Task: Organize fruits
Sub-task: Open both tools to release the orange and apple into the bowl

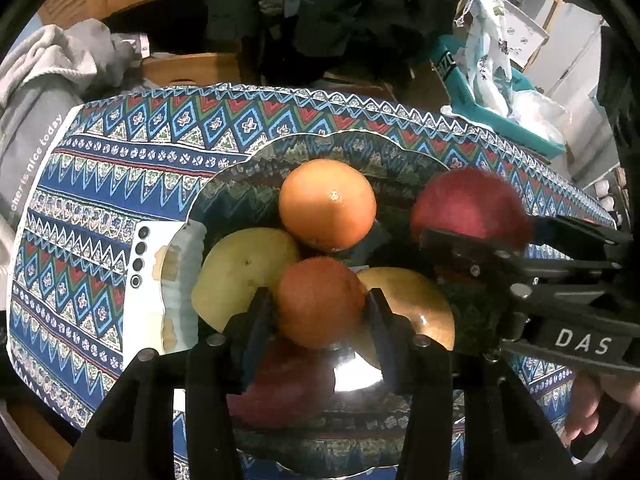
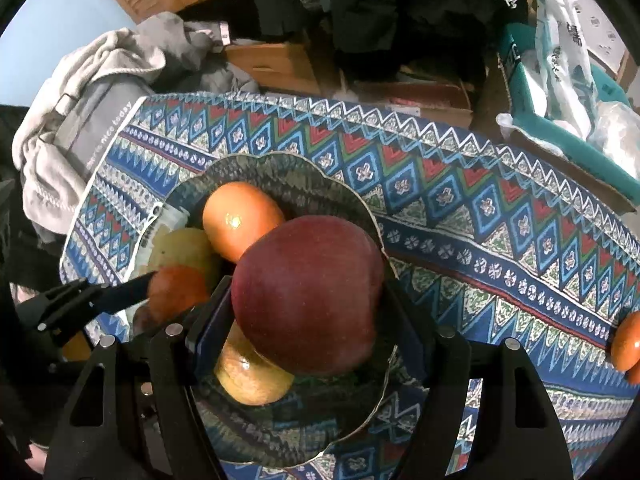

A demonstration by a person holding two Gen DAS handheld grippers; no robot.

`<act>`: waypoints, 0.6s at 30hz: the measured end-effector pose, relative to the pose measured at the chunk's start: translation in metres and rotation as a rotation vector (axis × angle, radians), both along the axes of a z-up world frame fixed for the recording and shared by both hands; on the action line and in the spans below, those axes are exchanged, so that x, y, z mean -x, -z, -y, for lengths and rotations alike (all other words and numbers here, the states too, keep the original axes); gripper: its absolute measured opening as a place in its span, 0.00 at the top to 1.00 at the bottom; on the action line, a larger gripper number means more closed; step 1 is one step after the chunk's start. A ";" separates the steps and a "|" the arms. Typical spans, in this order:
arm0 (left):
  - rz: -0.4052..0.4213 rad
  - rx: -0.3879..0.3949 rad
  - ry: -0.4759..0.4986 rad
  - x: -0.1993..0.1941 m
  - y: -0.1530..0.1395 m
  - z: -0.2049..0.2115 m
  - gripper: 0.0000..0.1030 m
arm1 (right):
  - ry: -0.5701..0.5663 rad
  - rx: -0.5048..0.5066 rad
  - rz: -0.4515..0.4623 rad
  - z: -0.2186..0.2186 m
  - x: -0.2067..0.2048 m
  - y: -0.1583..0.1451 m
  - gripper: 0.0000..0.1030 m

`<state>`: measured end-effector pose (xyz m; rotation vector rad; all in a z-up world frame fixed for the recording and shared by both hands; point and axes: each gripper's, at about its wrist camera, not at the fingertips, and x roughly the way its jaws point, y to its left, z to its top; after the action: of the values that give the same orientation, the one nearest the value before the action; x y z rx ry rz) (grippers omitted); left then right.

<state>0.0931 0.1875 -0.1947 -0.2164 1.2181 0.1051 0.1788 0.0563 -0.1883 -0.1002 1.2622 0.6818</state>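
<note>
Between the right tongs (image 2: pixel 308 312), gripping firm, smooth red apple (image 2: pixel 308 292) by sides; left tongs (image 1: pixel 320 312) clasping small orange fruit (image 1: pixel 320 300).

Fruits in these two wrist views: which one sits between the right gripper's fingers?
The dark red apple, the largest fruit, held in the right gripper above the bowl. The small orange fruit sits in the left gripper instead.

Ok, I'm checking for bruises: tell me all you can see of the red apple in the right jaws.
The red apple is large, dark red and smooth-skinned with faint speckles; no bruise shows on this side. The right gripper clamps its flanks, holding it over the glass bowl, above a yellow apple.
</note>
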 end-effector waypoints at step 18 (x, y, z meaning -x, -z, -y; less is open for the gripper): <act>0.094 -0.045 -0.006 0.014 -0.041 0.004 0.29 | 0.045 0.013 0.185 0.015 0.012 -0.077 0.26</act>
<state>0.0788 0.1837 -0.1533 -0.1838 1.1201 0.1265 0.1672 0.0411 -0.1112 -0.1418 1.0878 0.6109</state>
